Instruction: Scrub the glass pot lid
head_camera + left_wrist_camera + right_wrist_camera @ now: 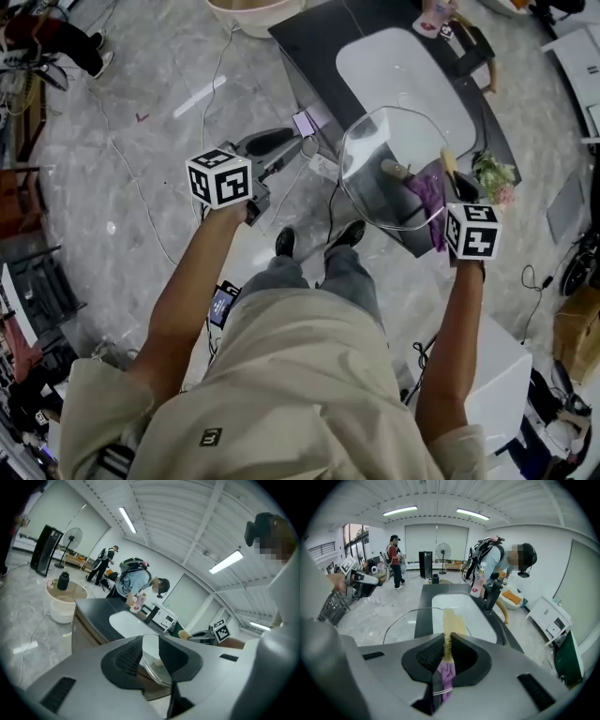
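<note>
Head view: lid (384, 141) stood upright over counter's (305, 47) near corner for scrubbing.
Clamped in right gripper (447, 641) is the scrubber (451, 623); left gripper's (151, 651) jaws are parted around the rim.

The glass lid (375, 155) is clear and round, with a thin rim and a pale knob (395, 170) in the middle. It's tipped up steeply over the near end of the dark worktop (309, 52), and its left edge pokes into the gap of the left claw (151, 641). The sponge (450, 620) is a skinny yellowish strip with a purple bit at its base, pinched in the right claw (448, 637) right by the lid's right edge.
</note>
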